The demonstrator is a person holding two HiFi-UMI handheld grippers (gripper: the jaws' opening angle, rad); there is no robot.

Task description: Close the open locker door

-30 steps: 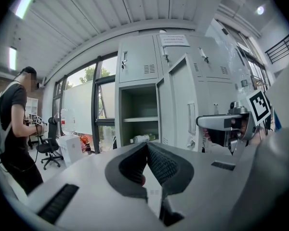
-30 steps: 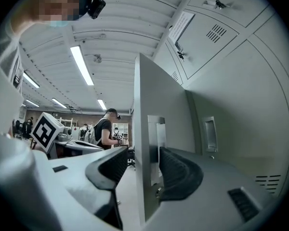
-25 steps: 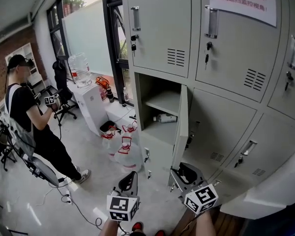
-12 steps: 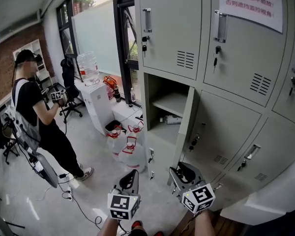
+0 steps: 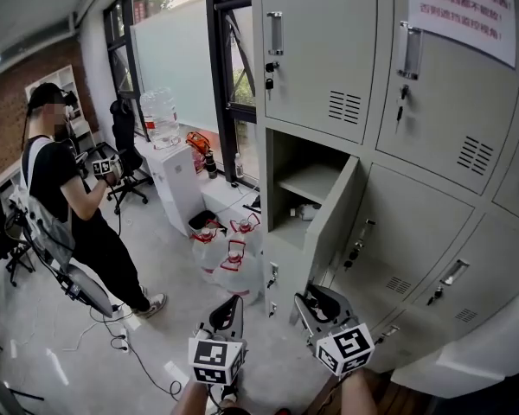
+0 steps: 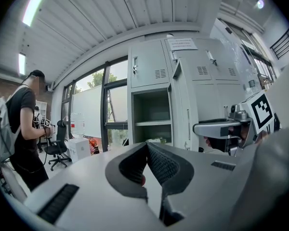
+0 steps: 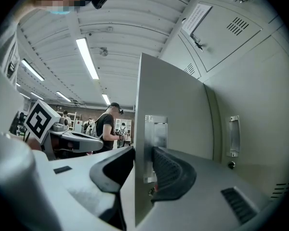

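The open locker door (image 5: 333, 219) hangs partway out from its compartment (image 5: 298, 180) in the middle row. My right gripper (image 5: 316, 305) is low at the door's free edge. In the right gripper view the door (image 7: 173, 124) stands between the jaws of my right gripper (image 7: 143, 150), which have just been closing and now press on it beside its metal handle plate (image 7: 154, 143). My left gripper (image 5: 227, 314) hangs apart to the left, shut with nothing in it. The left gripper view shows the tips of my left gripper (image 6: 146, 146) meeting in front of the compartment (image 6: 151, 112).
Closed lockers (image 5: 320, 41) surround the open one, and a paper notice (image 5: 461, 7) hangs at the top right. Water jugs (image 5: 229, 258) sit on the floor below. A person (image 5: 65, 197) stands at the left near a white cabinet (image 5: 177, 184) and an office chair (image 5: 125, 158).
The door has swung from edge-on to angled, partway toward its compartment, with my right gripper staying at its edge. My left gripper has shifted a little alongside.
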